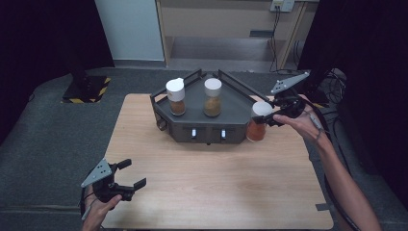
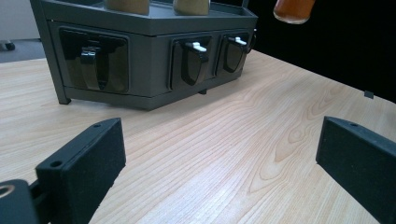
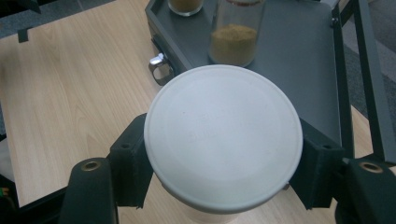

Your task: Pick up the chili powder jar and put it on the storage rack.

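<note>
Nearest the high camera, at the table's front left corner, the left gripper [image 1: 129, 179] rests in the person's hand with its jaws spread wide and nothing between them; in the left gripper view its two black, foam-faced pads [image 2: 88, 161] stand far apart over bare wood. Across the table, the right gripper [image 1: 265, 118] has its jaws clamped on the spice jar [image 1: 259, 121], which hangs just off the right front corner of the rack [image 1: 202, 131], close beside it, with its base clear of the tabletop as the left gripper view shows. In the right gripper view the jar's round white lid [image 3: 223, 137] sits squarely between the two black jaws, one pressing on each side just under the lid's rim. That jar is clear-walled and cylindrical, filled with orange-red powder under a smooth, matt lid. The rack is a dark grey metal tray with angled corners, a thin raised rail and glossy hooks along its front face. On its deck stand two more jars [image 1: 212, 97], both white-capped, clear and holding brownish powder. The table [image 1: 192, 192] is pale wood with a visible flowing grain and rounded corners.
</note>
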The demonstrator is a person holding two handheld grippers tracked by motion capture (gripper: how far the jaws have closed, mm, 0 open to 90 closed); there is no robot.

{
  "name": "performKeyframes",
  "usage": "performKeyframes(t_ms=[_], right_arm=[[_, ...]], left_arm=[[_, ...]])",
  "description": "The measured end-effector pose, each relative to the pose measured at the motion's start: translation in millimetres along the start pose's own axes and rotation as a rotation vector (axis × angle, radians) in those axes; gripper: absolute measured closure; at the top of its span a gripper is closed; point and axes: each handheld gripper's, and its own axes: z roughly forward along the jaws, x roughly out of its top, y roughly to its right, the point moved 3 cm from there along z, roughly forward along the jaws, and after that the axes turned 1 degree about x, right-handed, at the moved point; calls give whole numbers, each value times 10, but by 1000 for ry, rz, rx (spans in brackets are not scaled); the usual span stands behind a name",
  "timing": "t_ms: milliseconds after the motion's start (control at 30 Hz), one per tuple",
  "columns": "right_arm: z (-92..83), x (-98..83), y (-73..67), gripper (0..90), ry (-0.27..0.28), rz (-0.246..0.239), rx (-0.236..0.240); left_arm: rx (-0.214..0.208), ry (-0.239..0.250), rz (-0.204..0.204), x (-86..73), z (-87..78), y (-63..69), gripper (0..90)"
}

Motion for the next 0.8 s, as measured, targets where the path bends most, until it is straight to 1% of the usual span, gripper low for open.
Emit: performKeyframes(t_ms=[133,267,433,700,800], right_arm=[[-8,69,10,339,1,1,2],[3,139,23,339,0,0,-5],[26,228,52,339,-1,10,-17],[87,361,108,339,1,28,-47],[119,418,126,339,1,36,-66]], left_arm=[[0,0,1,1,-1,0,1],[0,-1,1,1,-2,1,1],[0,0,2,2,-3,2,1],[0,-1,1,2,-4,1,1],[-1,0,1,1,-5,0,1]])
